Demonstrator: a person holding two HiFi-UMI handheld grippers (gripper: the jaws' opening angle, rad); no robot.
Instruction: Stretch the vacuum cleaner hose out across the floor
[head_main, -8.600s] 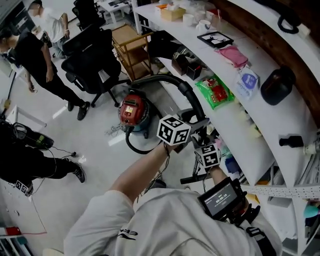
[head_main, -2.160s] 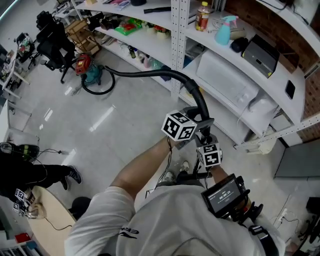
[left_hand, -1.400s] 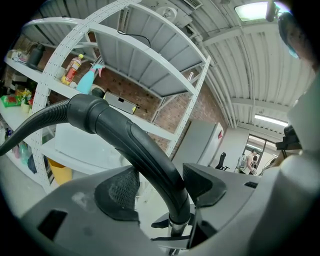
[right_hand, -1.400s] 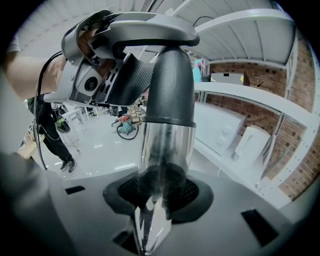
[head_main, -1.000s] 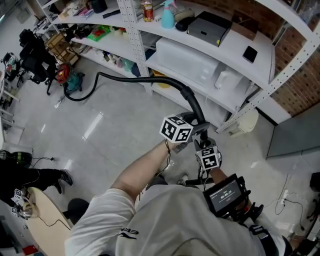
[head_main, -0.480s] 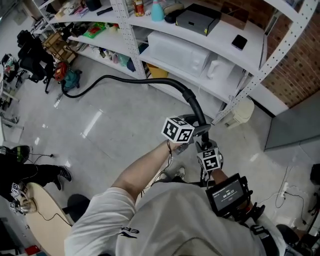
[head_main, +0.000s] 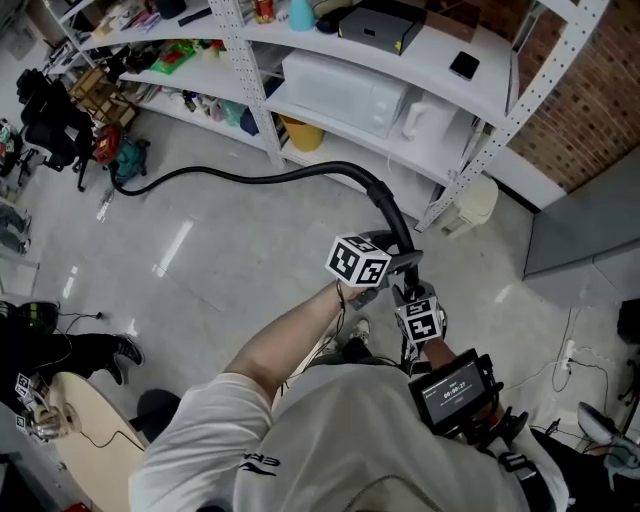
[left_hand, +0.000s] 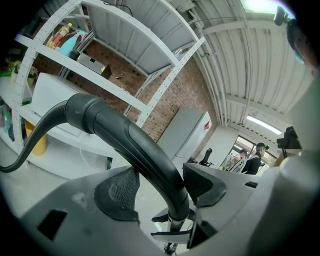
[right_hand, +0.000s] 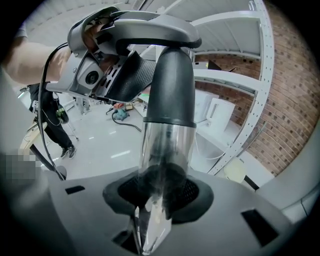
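At the far left, the vacuum cleaner (head_main: 118, 160) is sitting on the grey floor beside a black office chair (head_main: 50, 95). The vacuum cleaner hose (head_main: 240, 180) is running from it in a long, shallow line past the foot of the white shelving (head_main: 236, 62). It is then rising to the curved black handle (head_main: 385, 205) in front of the person. The left gripper (left_hand: 160, 192) is clamping that handle, with a pad pressing on each side. Just to the right and lower, the right gripper (right_hand: 159, 200) is gripping the chrome tube (right_hand: 165, 150) that comes out of the handle. Its jaws are standing fairly wide, with the metal filling the space between them.

The hose is looking close to fully paid out — any further pull would likely go straight to the canister, dragging it into the chair legs or tipping it over. The hose is also passing near a shelf upright, so a sideways swing could hook it there. The polished tube is looking slick, and a twist of the hose could turn it inside the right grip.

The joint between hose and canister is showing too small to read. The tube's lower end is being cut off below the right jaws — and the person's torso is hiding the floor at their feet.
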